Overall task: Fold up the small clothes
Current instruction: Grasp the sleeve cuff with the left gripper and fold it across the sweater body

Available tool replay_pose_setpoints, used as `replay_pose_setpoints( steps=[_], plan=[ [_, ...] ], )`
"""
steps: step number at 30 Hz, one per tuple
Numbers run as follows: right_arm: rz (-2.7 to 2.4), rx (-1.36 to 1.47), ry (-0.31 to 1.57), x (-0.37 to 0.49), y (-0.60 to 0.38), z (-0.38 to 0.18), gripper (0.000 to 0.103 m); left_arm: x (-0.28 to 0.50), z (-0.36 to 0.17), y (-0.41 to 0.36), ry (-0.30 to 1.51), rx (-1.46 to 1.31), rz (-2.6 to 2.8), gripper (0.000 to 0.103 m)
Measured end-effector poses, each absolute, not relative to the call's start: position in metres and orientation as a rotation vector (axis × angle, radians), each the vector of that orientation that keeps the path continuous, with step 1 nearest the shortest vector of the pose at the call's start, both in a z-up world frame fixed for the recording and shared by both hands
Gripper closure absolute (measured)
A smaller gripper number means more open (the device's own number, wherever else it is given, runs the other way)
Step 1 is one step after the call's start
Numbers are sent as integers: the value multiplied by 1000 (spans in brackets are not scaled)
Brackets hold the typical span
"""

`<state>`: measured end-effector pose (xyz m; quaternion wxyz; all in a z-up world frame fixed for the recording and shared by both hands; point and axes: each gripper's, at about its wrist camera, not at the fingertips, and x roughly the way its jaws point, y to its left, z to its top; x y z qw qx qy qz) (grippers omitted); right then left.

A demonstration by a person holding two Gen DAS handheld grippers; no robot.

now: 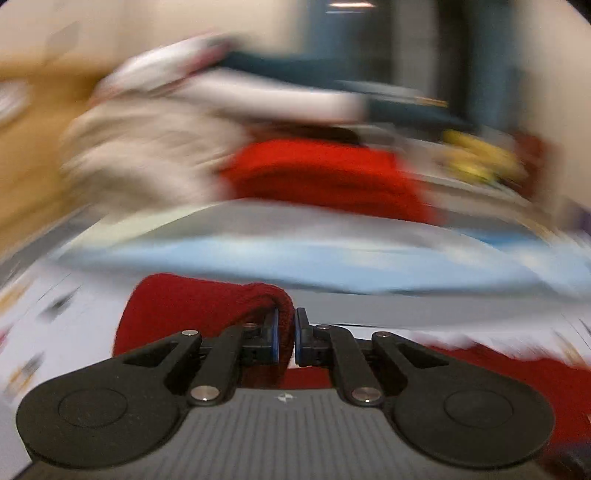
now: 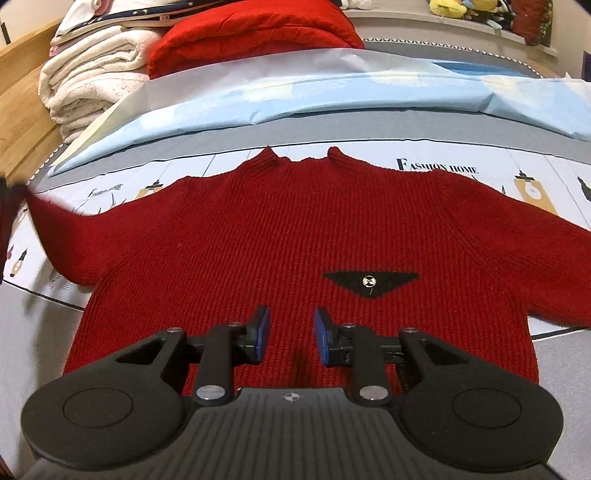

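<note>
A bed covered with a grey and white printed sheet [image 2: 436, 168] carries everything here. Along its far side lies a pale blue and white duvet [image 2: 332, 81], and beyond that a stack of cream folded blankets [image 2: 92, 81] sits beside a bright red folded blanket [image 2: 251, 33]. A light wooden bed frame [image 2: 18, 110] borders the left edge, and yellow plush toys [image 2: 461, 6] rest on a ledge at the far right.

The dark red ribbed knit sweater [image 2: 277, 229] lies flat on the sheet, front up, collar pointing toward the duvet. Its right sleeve stretches out flat; its left sleeve [image 2: 48, 218] is lifted off the bed toward the left edge of the right wrist view, where it blurs. On the chest is a small black triangular patch [image 2: 371, 282] with a tiny metal emblem at its middle.

The right tongs [image 2: 291, 338] hang just above the lower part of the sweater, spread apart with only bare knit showing between the blue pads.

The left tongs [image 1: 286, 334] are pressed together, pinching the red sleeve cuff, which drapes over the left finger. The background in that view is heavily blurred.
</note>
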<state>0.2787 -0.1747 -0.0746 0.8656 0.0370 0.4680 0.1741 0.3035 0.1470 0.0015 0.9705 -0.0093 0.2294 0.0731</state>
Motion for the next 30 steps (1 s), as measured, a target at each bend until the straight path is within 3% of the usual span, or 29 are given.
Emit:
replay_pose_setpoints(
  steps=[4, 7, 12, 18, 23, 30],
  plan=[
    [356, 103, 1007, 282, -175, -81, 76, 309, -14, 43, 598, 77, -275, 91],
    [337, 129, 1042, 285, -176, -88, 75, 303, -17, 24, 615, 115, -375, 85],
    [286, 218, 1093, 295, -187, -95, 70, 334, -17, 90, 688, -170, -222, 85],
    [253, 266, 1085, 306, -192, -100, 62, 371, -52, 172, 938, -321, 199, 85],
    [307, 89, 1021, 310, -170, -101, 62, 372, -51, 208, 978, -416, 244, 85],
    [385, -296, 879, 304, -127, -105, 62, 370, -58, 201, 1002, -440, 233, 84]
  ],
)
